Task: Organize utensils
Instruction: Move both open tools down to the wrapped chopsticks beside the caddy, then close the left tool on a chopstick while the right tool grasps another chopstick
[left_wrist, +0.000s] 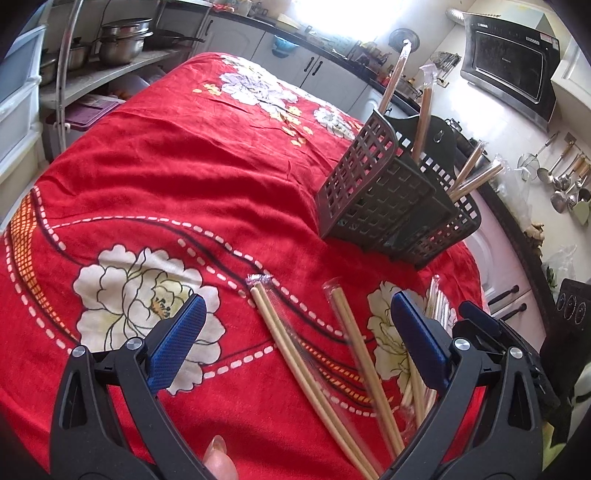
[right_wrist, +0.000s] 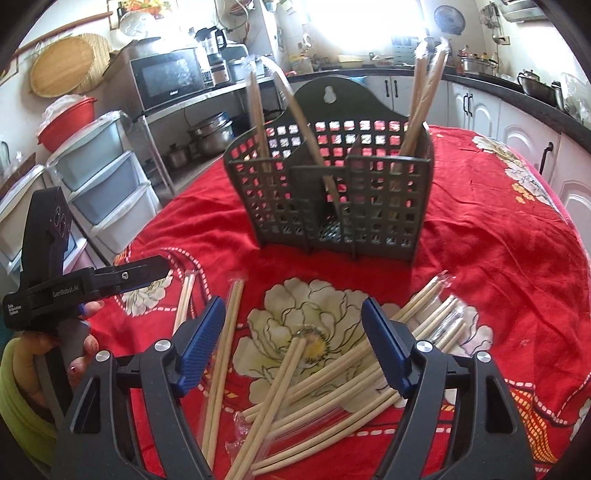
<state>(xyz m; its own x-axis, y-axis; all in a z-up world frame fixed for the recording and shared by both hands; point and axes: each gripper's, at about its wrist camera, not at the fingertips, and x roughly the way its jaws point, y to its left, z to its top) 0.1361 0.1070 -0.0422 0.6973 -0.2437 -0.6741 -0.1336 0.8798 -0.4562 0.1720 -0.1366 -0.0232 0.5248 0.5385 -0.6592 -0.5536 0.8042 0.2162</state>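
While both jaws gape, each hand-held gripper (left_wrist: 295, 325) (right_wrist: 293, 328) hovers over loose chopsticks (right_wrist: 314, 384) near the caddy (right_wrist: 332, 199).

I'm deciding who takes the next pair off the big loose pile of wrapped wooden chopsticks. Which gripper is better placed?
Right. The right gripper hangs open directly over the pile of pale wrapped wooden chopsticks on the red floral cloth. The left gripper, also open, frames two separate pairs beside it.
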